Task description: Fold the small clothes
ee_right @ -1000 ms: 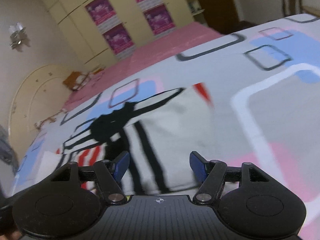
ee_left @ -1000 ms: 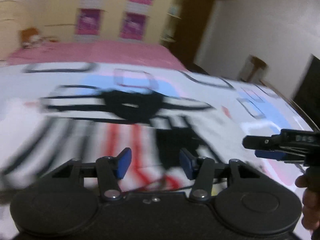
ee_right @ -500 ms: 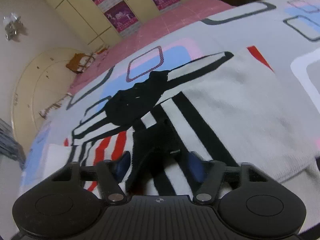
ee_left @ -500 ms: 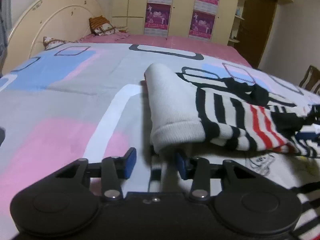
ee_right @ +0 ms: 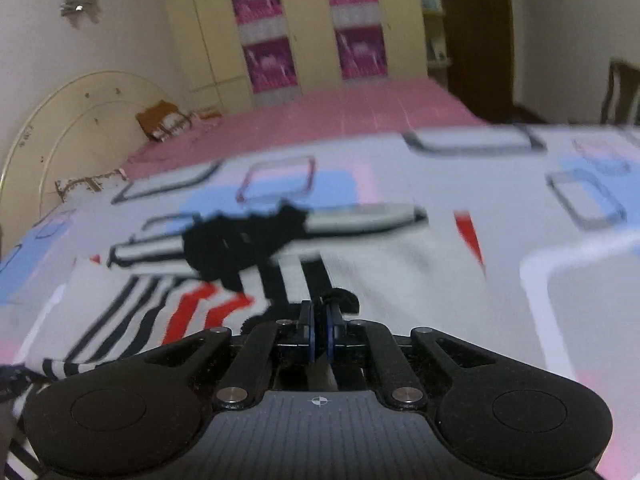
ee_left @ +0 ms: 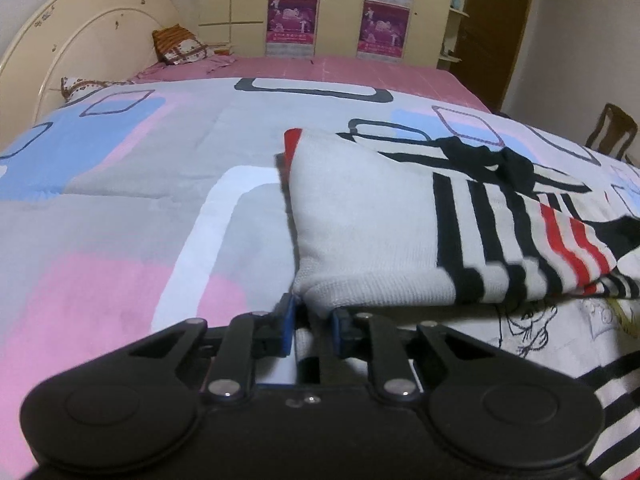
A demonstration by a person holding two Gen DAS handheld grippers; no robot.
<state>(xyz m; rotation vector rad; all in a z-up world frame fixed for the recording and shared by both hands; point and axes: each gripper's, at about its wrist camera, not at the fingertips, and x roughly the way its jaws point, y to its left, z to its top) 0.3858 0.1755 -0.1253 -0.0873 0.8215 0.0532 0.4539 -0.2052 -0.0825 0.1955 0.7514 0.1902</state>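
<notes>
Left tool (ee_left: 311,322), right tool (ee_right: 319,334) both pinching striped sweater (ee_left: 400,224).

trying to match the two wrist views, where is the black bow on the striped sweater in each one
Left wrist: the black bow lies upper right, on the far part of the striped sweater.
Right wrist: the black bow lies left of centre, blurred, above the right gripper.
Shared landmark: the purple posters on the wardrobe doors behind the bed.

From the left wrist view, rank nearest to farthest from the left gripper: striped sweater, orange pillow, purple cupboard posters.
1. striped sweater, cuff right at the left gripper.
2. orange pillow, far left by the headboard.
3. purple cupboard posters, back wall, centre.
</notes>
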